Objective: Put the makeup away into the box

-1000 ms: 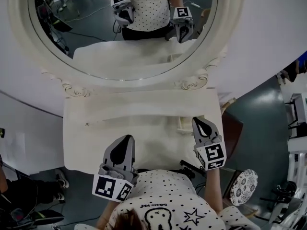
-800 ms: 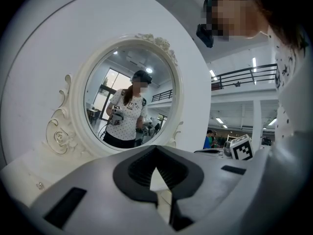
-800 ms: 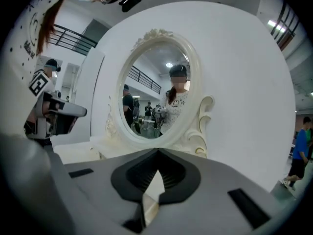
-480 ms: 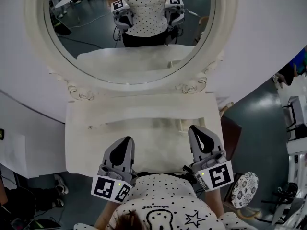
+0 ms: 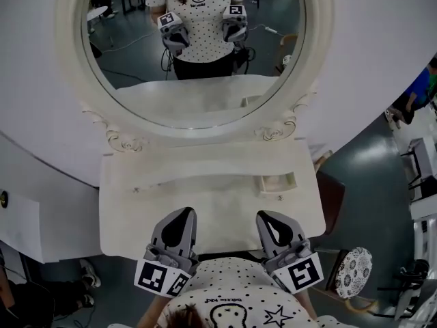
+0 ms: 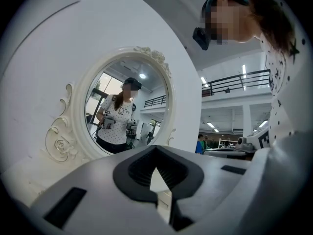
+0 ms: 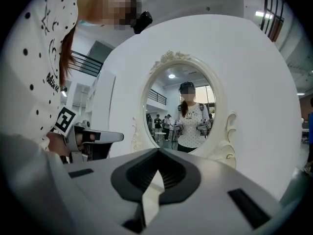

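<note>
Left tongs (image 5: pixel 183 214) together, empty. Right tongs (image 5: pixel 267 217) together, empty (both over near edge of worktop (image 5: pixel 130 210), aimed at oval mirror (image 5: pixel 205 67)). Small white box (image 5: pixel 276 182) on worktop, back right, apart from both tongs.

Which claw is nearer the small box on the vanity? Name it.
The right claw: the small box lies just beyond its tip; the left claw is farther off.

Mirror (image 5: pixel 198 46) behind dressing table (image 5: pixel 136 210); box (image 5: pixel 276 182) on table right; left claw (image 5: pixel 184 213), right claw (image 5: pixel 267 216) side by side at near edge
</note>
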Action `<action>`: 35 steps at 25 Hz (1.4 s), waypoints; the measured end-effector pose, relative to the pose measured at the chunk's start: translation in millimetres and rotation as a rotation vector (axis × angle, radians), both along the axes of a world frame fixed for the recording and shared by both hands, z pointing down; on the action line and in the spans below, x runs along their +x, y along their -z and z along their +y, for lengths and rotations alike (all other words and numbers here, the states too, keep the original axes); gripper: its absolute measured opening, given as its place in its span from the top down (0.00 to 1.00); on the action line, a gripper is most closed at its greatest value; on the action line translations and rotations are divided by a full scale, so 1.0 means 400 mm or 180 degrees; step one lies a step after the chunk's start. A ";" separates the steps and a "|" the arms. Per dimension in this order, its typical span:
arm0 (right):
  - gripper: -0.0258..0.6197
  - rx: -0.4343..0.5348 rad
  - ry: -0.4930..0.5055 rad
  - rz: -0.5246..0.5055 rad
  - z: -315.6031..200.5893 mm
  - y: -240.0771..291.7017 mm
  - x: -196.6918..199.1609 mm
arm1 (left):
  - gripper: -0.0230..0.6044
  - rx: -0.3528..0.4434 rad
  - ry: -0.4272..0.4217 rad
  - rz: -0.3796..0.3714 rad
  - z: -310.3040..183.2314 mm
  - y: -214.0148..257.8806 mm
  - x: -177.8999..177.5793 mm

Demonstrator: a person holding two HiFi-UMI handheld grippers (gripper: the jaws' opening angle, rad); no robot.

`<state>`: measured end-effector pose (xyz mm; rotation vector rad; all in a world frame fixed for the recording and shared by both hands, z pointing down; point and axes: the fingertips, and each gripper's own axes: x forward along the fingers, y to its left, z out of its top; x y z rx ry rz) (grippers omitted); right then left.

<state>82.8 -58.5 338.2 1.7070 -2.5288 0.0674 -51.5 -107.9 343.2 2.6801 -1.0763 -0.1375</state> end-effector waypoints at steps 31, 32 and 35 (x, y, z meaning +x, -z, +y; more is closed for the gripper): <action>0.95 -0.0468 0.0074 0.0113 0.042 -0.220 -0.164 | 0.97 0.0132 -0.0190 -0.0159 0.088 -0.091 -0.083; 0.95 -0.0463 0.0073 0.0111 0.041 -0.220 -0.163 | 0.97 0.0129 -0.0197 -0.0162 0.088 -0.093 -0.081; 0.95 -0.0469 0.0061 0.0093 0.039 -0.220 -0.163 | 0.97 0.0117 -0.0213 -0.0171 0.084 -0.094 -0.079</action>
